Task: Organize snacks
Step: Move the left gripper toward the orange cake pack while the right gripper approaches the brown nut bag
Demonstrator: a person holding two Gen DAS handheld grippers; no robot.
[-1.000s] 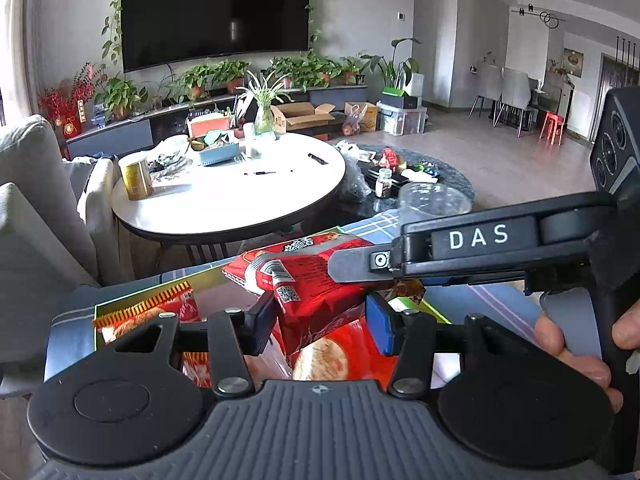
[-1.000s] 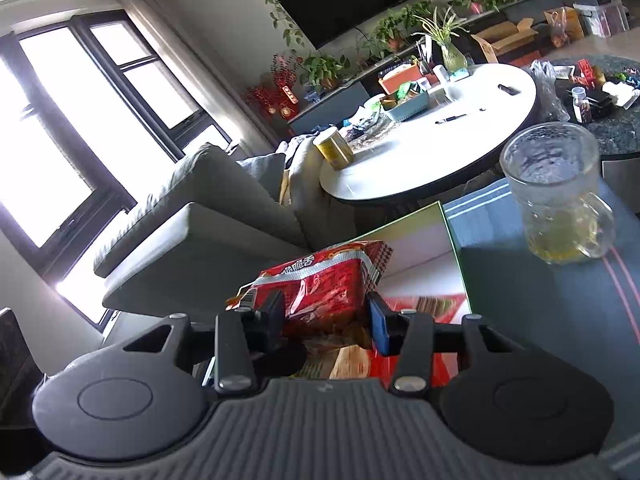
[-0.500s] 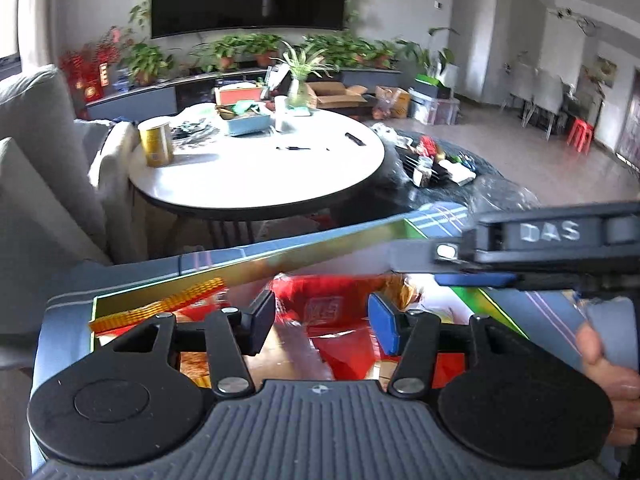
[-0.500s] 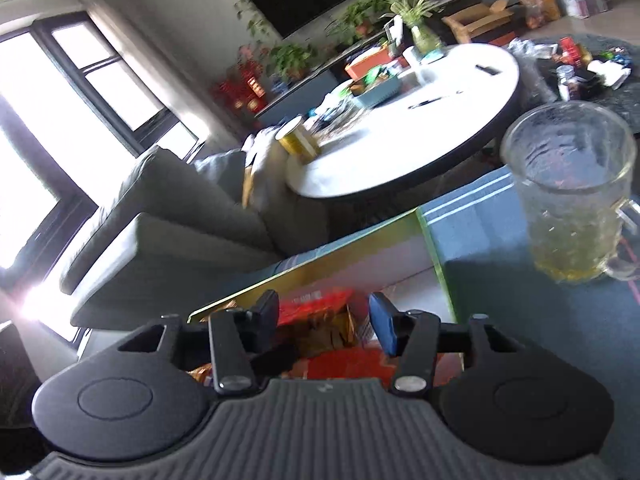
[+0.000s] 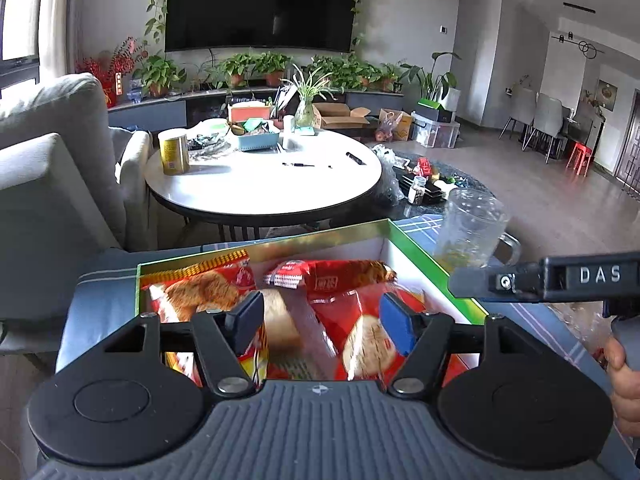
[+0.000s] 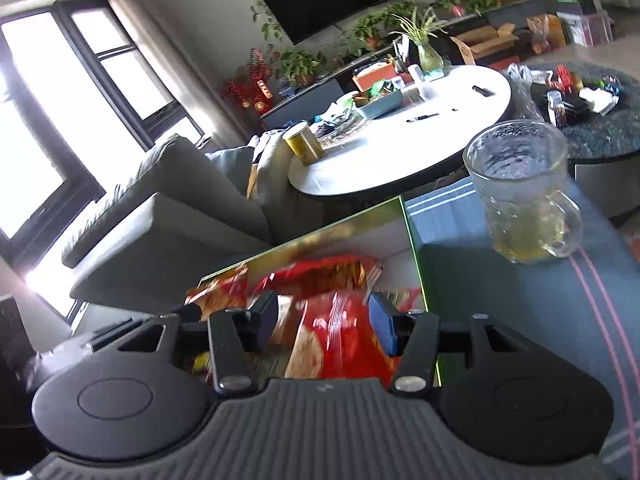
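Two empty grippers hover over a box of snacks.

The left gripper point(image 5: 322, 326) and right gripper point(image 6: 322, 322) are both spread wide; red snack bags point(image 5: 344, 280) lie inside the green-rimmed box point(image 5: 436, 268), blurred and partly hidden; a mug point(image 6: 520, 196) stands beside the box.

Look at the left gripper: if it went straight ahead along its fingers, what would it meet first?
Probably the red snack packets lying in the green-rimmed box, just beyond the open left gripper; depth is unclear.

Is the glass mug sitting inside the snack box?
No, the glass mug stands on the dark cloth outside the green-rimmed snack box, off its right side.
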